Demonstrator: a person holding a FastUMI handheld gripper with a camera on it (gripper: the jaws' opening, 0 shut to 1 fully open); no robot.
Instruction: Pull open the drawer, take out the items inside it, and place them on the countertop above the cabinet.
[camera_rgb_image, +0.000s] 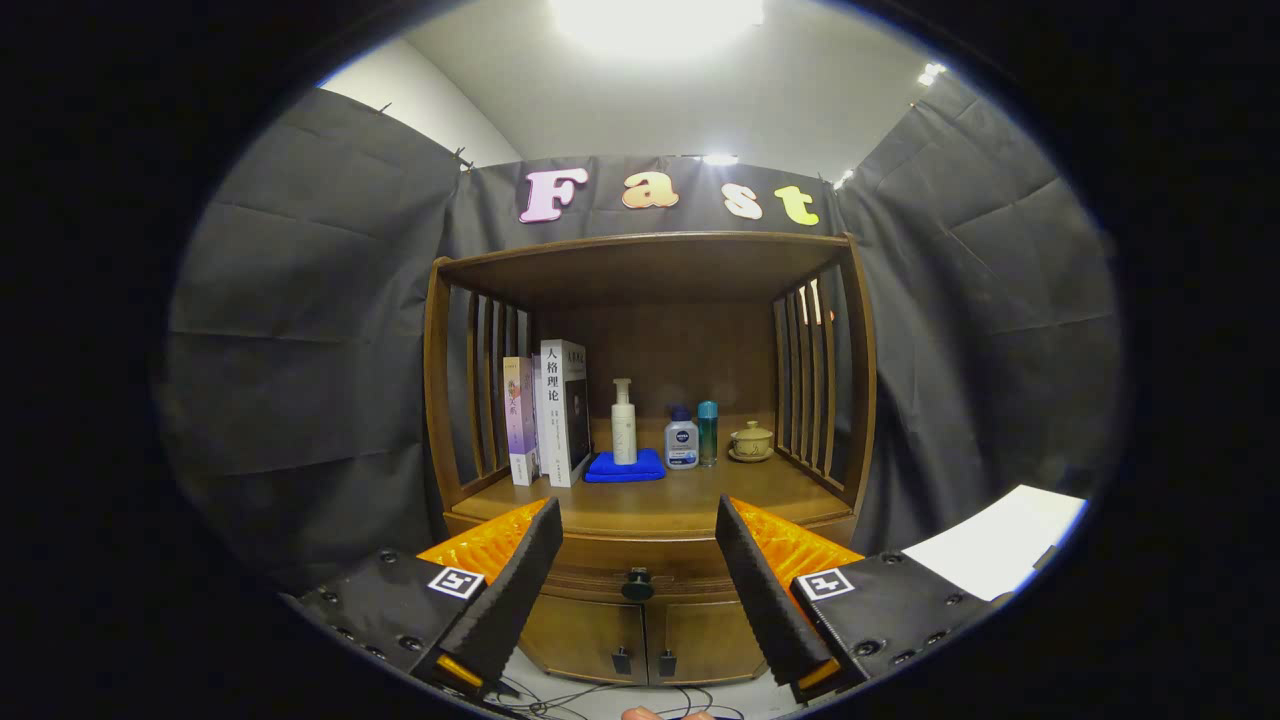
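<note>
A brown wooden cabinet (640, 620) stands ahead of me against the booth wall. Its drawer (600, 582) is closed, with a dark round knob (637, 584) at the middle of its front. My gripper (638, 520) is open and holds nothing. The knob shows in the gap between the fingers, some way beyond them. Above the drawer lies the countertop (680, 500), roofed by a shelf with slatted sides. What lies inside the drawer is hidden.
On the countertop stand two upright books (548, 412), a white pump bottle (624, 422) on a blue cloth (625, 467), two small bottles (692, 436) and a lidded cup (751, 440). Two small doors (640, 640) sit under the drawer. Cables (580, 700) lie on the floor. A white sheet (1000, 555) is at right.
</note>
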